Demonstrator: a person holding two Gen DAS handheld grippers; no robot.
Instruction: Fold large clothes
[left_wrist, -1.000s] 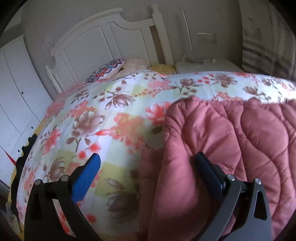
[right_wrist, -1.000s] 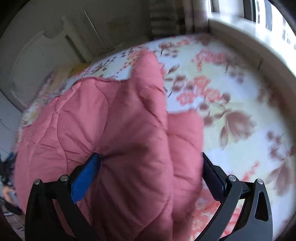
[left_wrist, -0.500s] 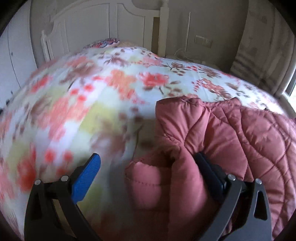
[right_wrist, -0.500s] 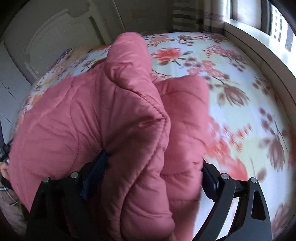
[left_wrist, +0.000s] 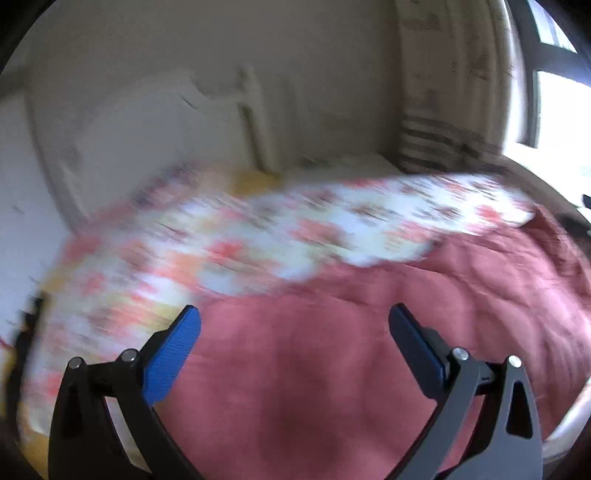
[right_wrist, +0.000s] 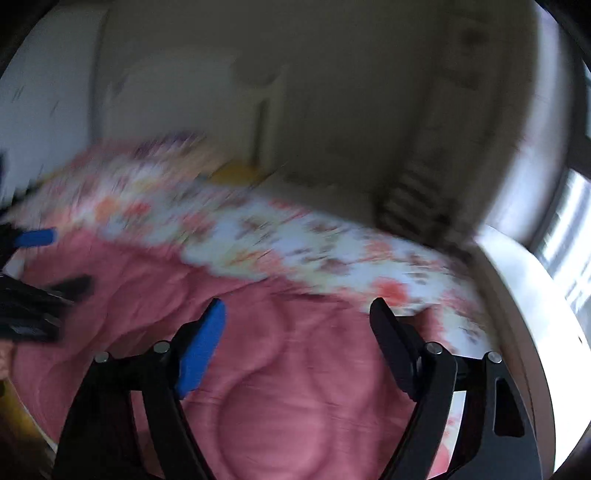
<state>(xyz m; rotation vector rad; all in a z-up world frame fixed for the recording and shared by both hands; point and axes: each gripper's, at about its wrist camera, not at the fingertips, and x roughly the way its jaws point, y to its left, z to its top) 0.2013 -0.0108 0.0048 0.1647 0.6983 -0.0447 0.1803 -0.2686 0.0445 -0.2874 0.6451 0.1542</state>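
A pink quilted coat (left_wrist: 332, 354) lies spread on the floral bedspread (left_wrist: 258, 236); it also shows in the right wrist view (right_wrist: 288, 369). My left gripper (left_wrist: 291, 332) is open and empty, raised above the coat. My right gripper (right_wrist: 295, 325) is open and empty, also above the coat. The left gripper's blue finger (right_wrist: 35, 236) shows at the left edge of the right wrist view. Both views are motion-blurred.
A white headboard (left_wrist: 166, 122) stands at the far end of the bed. A striped curtain (left_wrist: 436, 144) and a window (left_wrist: 557, 110) are at the right. A white ledge (right_wrist: 517, 295) runs along the bed's right side.
Both grippers have let go of the coat and pulled up and back. The coat, bunched up between the fingers before, now lies flatter on the bed.
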